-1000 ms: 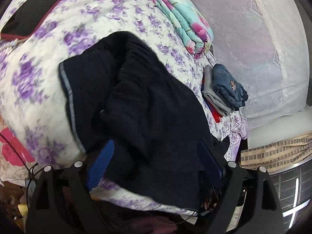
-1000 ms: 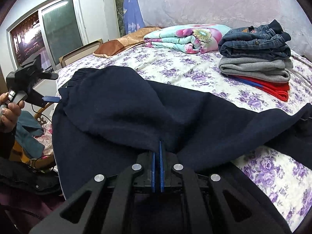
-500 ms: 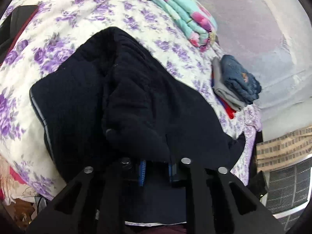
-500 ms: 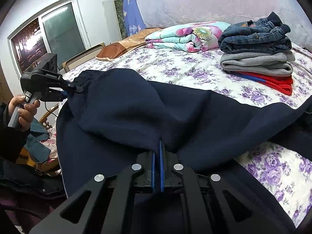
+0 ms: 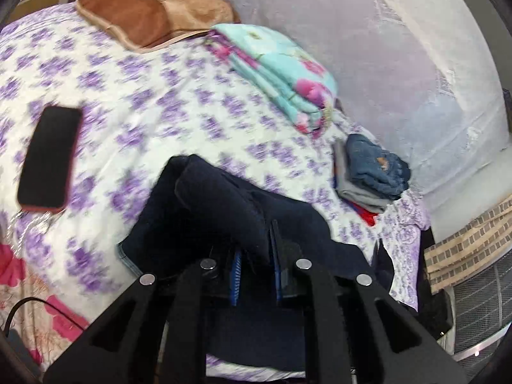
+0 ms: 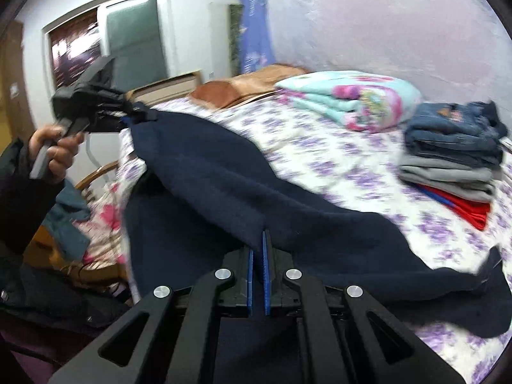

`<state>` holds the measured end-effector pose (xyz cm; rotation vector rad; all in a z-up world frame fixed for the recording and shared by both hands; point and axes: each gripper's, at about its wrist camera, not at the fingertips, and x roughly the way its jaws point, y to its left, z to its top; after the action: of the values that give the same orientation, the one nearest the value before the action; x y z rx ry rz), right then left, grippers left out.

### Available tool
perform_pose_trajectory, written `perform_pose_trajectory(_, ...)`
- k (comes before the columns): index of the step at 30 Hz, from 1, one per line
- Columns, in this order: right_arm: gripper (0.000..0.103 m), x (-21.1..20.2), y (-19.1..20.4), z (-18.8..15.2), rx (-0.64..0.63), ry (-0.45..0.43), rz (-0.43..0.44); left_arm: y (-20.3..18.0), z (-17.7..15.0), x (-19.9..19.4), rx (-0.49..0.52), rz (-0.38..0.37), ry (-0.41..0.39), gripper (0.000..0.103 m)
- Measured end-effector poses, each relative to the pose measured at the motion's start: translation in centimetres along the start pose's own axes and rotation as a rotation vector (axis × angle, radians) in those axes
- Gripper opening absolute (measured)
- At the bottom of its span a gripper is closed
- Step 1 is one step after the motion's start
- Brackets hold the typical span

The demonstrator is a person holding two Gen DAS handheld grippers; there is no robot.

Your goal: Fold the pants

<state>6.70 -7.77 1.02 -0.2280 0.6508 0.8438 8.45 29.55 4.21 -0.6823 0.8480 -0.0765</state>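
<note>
Bed (image 5: 134,96); grippers clamp pants (image 6: 224,185).

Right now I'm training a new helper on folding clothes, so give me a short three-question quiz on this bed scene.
1. True or false: both grippers grip the dark pants.
2. What tops the folded pile near the wall? A) jeans B) towel C) red shirt
3. What flat black thing lies on the floral bedspread?

Key:
1. True: the left gripper and the right gripper are each shut on the fabric.
2. A, the jeans.
3. A phone.
</note>
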Motion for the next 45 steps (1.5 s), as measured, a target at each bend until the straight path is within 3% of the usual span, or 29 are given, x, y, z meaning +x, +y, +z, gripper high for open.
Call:
perform_pose_trajectory(3, 0.006, 0.9, 2.2, -1.7, -0.058, 0.052, 0.037, 2.8, -2.0, 0.7, -0.038, 0.025, 0.038, 0.014)
perform_pose_trajectory(7, 0.006, 1.8, 2.6, -3.6, -0.030, 0.098, 0.066, 6.5, -4.0, 2.9, -0.102, 0.032, 0.095, 0.014)
perform_pose_trajectory(11, 0.006, 1.8, 2.6, -4.2, -0.018, 0.109, 0.057, 6.7, -4.4, 3.6, -0.095, 0.034, 0.098, 0.015)
perform_pose_trajectory(16, 0.007, 3.7, 3.0, -6.0, -0.016, 0.199, 0.028, 6.9, -5.2, 4.0, -0.099, 0.033, 0.130, 0.017)
perform_pose_trajectory(20, 0.008, 3.0, 3.4, -6.2, -0.020, 0.196, 0.029, 6.2, -5.5, 2.6, -0.072, 0.046, 0.144, 0.017)
perform_pose_trajectory(25, 0.008, 0.3, 3.8, -5.1, -0.025, 0.122, 0.038, 3.7, -6.0, -0.2, -0.015, 0.056, 0.109, 0.017)
perform_pose_trajectory(29, 0.013, 3.2, 4.3, -7.4, -0.044, 0.278, 0.022, -0.9, -7.0, -2.0, 0.081, -0.011, 0.059, 0.021)
perform_pose_trajectory(30, 0.013, 3.2, 4.6, -7.6, -0.053, 0.270, 0.007, -2.5, -7.6, -1.7, 0.112, -0.043, 0.061, 0.028)
perform_pose_trajectory(31, 0.028, 2.5, 4.7, -7.3, -0.049, 0.257, 0.012, -3.9, -8.0, -1.1, 0.138, -0.070, 0.074, 0.035)
perform_pose_trajectory(32, 0.056, 1.9, 4.6, -6.9, -0.034, 0.252, 0.028, -5.1, -8.6, -0.3, 0.165, -0.096, 0.091, 0.038)
perform_pose_trajectory(33, 0.068, 0.7, 4.2, -6.3, -0.013, 0.226, 0.012, -6.7, -9.3, 0.9, 0.201, -0.128, 0.124, 0.039)
perform_pose_trajectory(34, 0.081, -1.4, 3.4, -5.3, 0.004, 0.163, -0.043, -8.0, -10.0, 2.2, 0.233, -0.160, 0.162, 0.039)
perform_pose_trajectory(35, 0.086, -2.8, 2.6, -4.6, 0.017, 0.128, -0.078, -8.9, -10.4, 3.1, 0.255, -0.182, 0.185, 0.039)
perform_pose_trajectory(37, 0.089, -5.4, -0.8, -2.7, 0.096, 0.090, -0.179, -10.5, -11.6, 5.3, 0.303, -0.215, 0.234, 0.039)
perform_pose_trajectory(39, 0.089, -7.1, -7.2, -0.6, 0.278, 0.119, -0.356, -11.5, -12.6, 7.4, 0.334, -0.231, 0.272, 0.039)
perform_pose_trajectory(43, 0.089, -5.8, -18.2, 0.4, 0.624, 0.248, -0.506, -12.0, -14.2, 10.8, 0.371, -0.229, 0.330, 0.039)
perform_pose_trajectory(45, 0.088, -2.7, -21.7, 0.5, 0.686, 0.309, -0.560, -11.6, -14.7, 11.9, 0.350, -0.226, 0.348, 0.039)
